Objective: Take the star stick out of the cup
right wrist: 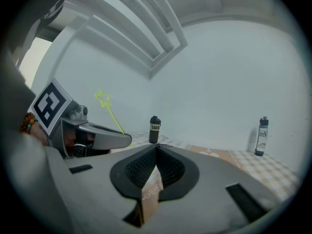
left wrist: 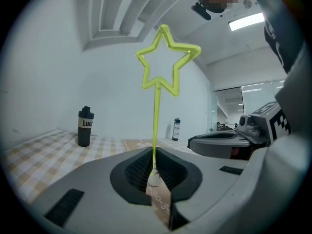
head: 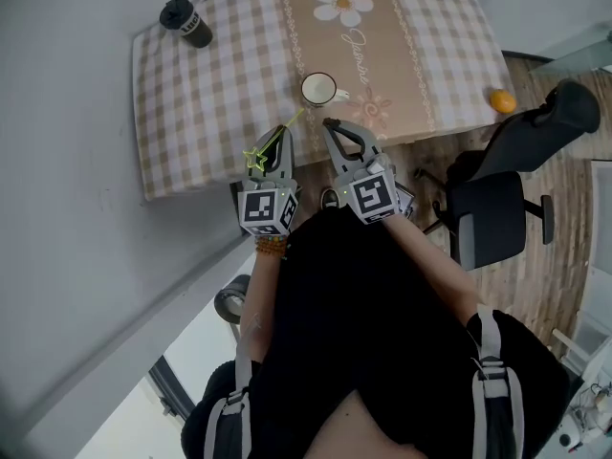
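Left tongs (left wrist: 155, 177) pinch the star stick (left wrist: 156, 126) by its bottom tip, star standing above them, clear of the cup (head: 318, 90) ahead. Right tongs (right wrist: 155, 165) pressed together, empty. Skimpy hold (just the tip), so the stick could swivel or slip.

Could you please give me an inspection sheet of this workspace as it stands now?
Surface: beige-and-white checked tablecloth, flat, with a flower-printed centre strip.
Job's things: yellow-green plastic star stick is out of the white ceramic cup, which stands upright.
Clutter: black cylindrical bottle; dark bottle at the far edge; orange round thing near the table corner.
Grippers: left hand-held gripper shut on the star stick; right hand-held gripper shut, empty.
Cables: nothing seen.
Surroundings: black office chair, wooden floor.
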A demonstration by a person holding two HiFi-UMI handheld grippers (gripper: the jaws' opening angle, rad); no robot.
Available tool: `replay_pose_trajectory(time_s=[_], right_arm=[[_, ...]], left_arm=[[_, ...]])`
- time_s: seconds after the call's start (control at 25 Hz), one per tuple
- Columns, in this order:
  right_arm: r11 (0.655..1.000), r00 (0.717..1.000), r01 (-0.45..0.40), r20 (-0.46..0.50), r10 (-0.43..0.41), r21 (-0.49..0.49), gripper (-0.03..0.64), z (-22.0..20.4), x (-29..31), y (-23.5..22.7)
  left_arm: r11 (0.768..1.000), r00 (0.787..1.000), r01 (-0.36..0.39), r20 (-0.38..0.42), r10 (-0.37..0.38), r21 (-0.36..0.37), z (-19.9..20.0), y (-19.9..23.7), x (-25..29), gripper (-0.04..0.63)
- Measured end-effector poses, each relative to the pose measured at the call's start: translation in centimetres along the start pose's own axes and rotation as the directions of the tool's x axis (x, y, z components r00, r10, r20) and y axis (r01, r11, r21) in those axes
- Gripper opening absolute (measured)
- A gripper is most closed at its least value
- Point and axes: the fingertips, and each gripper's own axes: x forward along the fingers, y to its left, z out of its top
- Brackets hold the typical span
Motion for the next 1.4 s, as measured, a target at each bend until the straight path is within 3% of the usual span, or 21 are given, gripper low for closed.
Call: replay_pose_trajectory(time_s=[1.4], right_arm=[[0.999, 0.999, -0.032, -0.023, 0.032, 0.002, 0.006, -1.2, 1.6, 1.7]], left_arm=[[1.000, 0.998, -0.029, -0.051, 0.030, 0.004, -1.7, 2.0, -0.8, 0.014]])
